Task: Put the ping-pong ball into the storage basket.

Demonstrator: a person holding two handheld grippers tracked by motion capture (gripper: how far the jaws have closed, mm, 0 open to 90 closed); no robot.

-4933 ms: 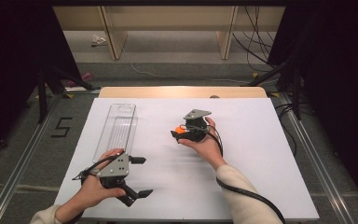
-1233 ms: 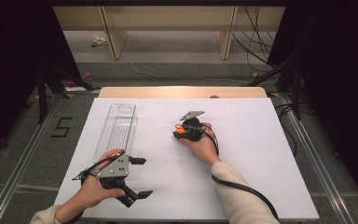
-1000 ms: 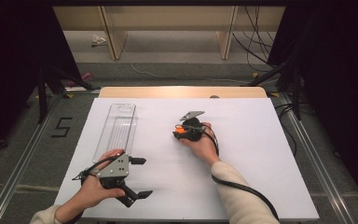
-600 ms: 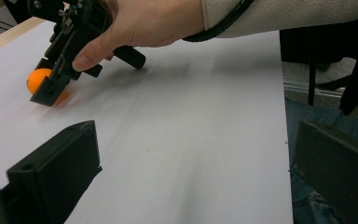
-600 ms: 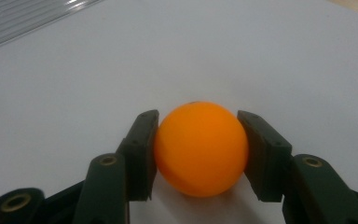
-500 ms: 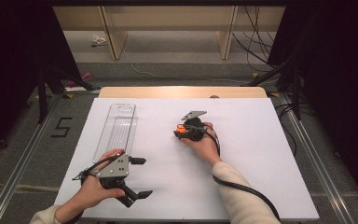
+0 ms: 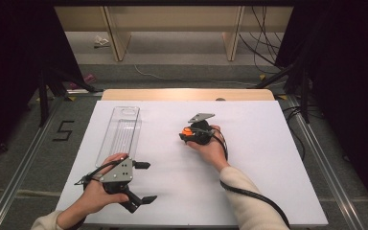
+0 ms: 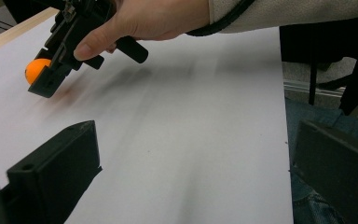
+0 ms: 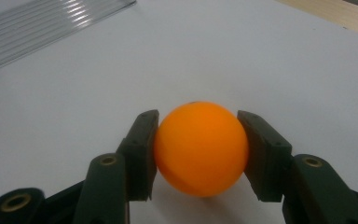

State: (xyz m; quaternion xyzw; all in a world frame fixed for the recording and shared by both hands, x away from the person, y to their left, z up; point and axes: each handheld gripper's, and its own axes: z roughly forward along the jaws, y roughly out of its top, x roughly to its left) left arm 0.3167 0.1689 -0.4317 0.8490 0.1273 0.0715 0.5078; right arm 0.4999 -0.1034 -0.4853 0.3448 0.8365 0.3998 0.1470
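Right tongs [image 9: 200, 154] clamping a small, smooth orange plastic ball [image 9: 200, 148] on the white surface [image 7: 268, 143].

The ball is sitting low over the surface, well to the right of the long clear ribbed plastic tray [image 7: 120, 130], both black jaws pressing its sides. Near the tray's closer end, the left tongs [image 7: 144, 182] are resting with jaws standing apart, gripping nothing.
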